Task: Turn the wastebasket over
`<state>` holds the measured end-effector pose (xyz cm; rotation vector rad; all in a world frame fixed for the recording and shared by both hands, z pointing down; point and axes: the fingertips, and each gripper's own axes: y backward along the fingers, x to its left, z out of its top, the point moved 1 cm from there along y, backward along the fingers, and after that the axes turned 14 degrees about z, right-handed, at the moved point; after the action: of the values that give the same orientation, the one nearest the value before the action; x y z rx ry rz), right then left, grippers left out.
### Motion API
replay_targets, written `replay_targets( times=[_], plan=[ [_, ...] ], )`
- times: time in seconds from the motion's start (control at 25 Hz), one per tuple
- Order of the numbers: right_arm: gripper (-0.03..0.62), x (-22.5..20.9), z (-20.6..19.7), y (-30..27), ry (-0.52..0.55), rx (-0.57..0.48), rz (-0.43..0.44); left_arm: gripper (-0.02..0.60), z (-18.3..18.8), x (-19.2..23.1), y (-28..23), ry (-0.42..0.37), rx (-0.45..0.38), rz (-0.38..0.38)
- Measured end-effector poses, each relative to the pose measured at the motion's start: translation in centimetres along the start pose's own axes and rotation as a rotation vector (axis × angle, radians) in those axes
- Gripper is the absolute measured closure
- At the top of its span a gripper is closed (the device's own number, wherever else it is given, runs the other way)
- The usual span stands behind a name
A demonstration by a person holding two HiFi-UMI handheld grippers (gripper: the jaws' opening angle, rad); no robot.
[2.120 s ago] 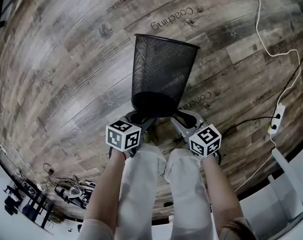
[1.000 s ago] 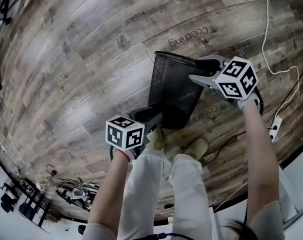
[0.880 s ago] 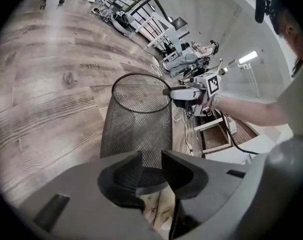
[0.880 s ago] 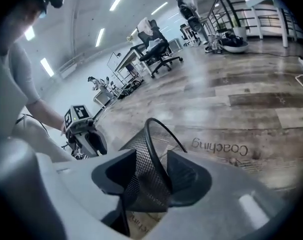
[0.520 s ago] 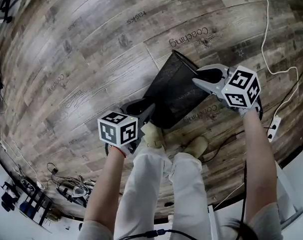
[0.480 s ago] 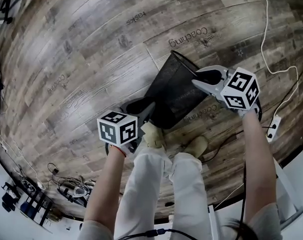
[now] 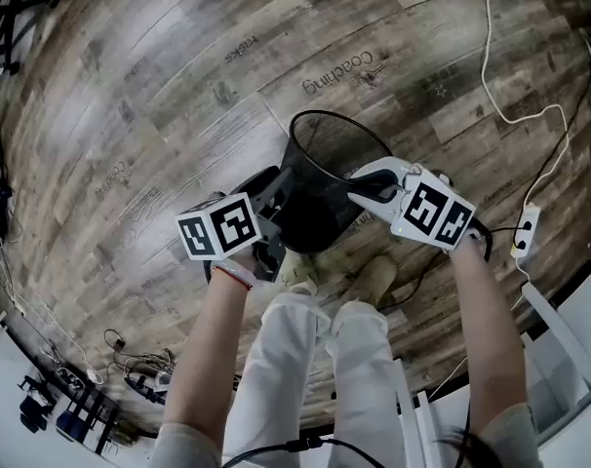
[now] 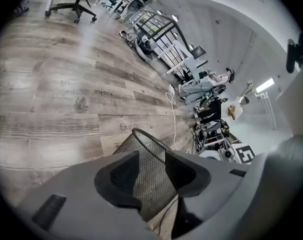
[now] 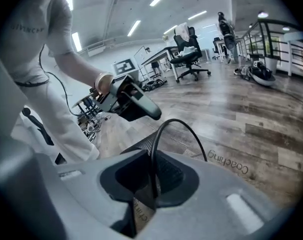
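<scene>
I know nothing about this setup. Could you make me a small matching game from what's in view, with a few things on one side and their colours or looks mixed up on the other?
Things:
1. wastebasket
2. power strip
3. floor
4. shoes

Looks:
A. white
B. beige
C. black mesh
D. wood-look planks with printed words

Pairs: 1-C, 2-A, 3-D, 4-B

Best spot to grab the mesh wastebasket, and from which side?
Likely its wire rim, from the open mouth's side, one jaw inside and one outside: the wastebasket itself is too wide to span, its thin wall isn't. The right claw, jaws just closing, pinches the rim so.
</scene>
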<state>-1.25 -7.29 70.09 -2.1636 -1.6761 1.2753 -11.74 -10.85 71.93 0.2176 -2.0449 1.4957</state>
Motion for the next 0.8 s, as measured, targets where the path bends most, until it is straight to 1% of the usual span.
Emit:
replay_targets(
  times=[0.08,0.2,0.36,0.4,0.48,0.56,0.64,0.72,0.8],
  plan=[
    [0.548,1.3,-0.7,0.4,0.042,0.047,0.005,0.411,-0.1,-1.0,0.0,0.01,0.011,0.005],
    [0.549,3.0,-1.5,0.9,0.094,0.106,0.005,0.391,-0.4,-1.8,-0.3,-0.018,0.022,0.053],
    [0.557,4.9,-2.6,1.5,0.147,0.164,0.01,0.388,0.2,-2.1,0.3,0.0,-0.045,0.092],
    [0.559,5.6,-3.1,1.6,0.167,0.184,0.017,0.388,0.1,-2.2,0.3,-0.003,-0.046,0.097],
    [0.559,6.8,-4.0,1.6,0.214,0.237,0.036,0.388,-0.5,-2.5,0.1,-0.024,-0.016,0.114],
    [0.56,7.9,-4.7,1.4,0.266,0.289,0.051,0.388,-1.2,-2.3,-0.2,-0.061,0.019,0.154],
    [0.562,8.9,-5.3,1.2,0.322,0.341,0.064,0.388,-1.8,-1.9,-0.3,-0.108,0.037,0.196],
    [0.565,10.0,-5.9,1.1,0.387,0.398,0.086,0.388,-2.5,-1.8,-0.3,-0.148,0.05,0.217],
    [0.566,11.2,-6.7,0.9,0.455,0.456,0.118,0.388,-3.3,-1.5,-0.3,-0.167,0.072,0.233]
  ],
)
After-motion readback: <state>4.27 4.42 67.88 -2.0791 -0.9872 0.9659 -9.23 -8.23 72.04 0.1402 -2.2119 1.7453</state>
